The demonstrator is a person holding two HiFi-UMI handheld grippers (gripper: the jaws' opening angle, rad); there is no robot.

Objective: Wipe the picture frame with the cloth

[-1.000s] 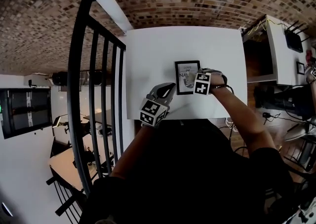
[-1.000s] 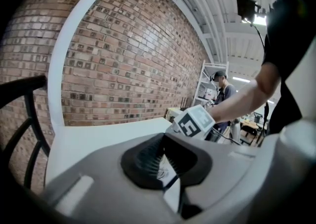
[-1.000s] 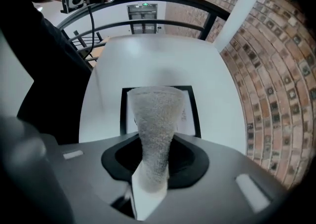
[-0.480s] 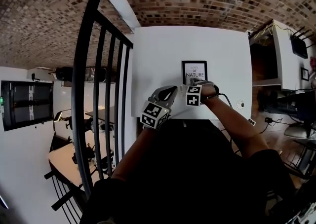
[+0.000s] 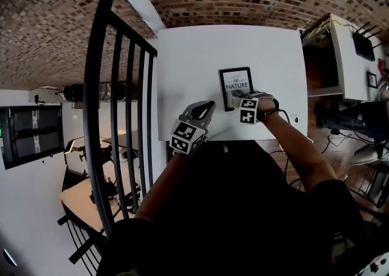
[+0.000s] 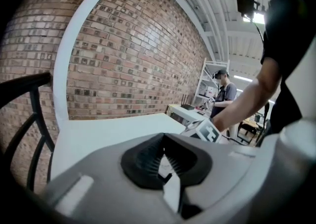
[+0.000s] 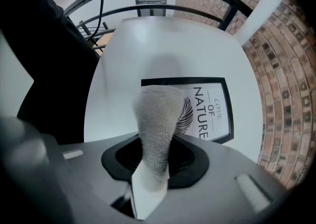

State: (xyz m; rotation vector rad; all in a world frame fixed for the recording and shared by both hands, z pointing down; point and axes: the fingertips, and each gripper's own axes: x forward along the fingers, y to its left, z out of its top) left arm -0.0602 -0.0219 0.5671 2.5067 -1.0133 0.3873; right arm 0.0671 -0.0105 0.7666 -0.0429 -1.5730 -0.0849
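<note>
The cloth (image 7: 155, 124), pinched in the fingers of the right gripper (image 5: 238, 97), has been drawn to the lower right of the picture frame (image 5: 236, 81), so wiping is judged underway. The fingers of the left gripper (image 5: 205, 109) are held nearly together, empty.

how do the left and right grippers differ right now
The right gripper is shut on the cloth; the left gripper is shut, empty. The right gripper is at the picture frame's near edge; the left gripper is off to the frame's left. Both are over the table's near side.
</note>
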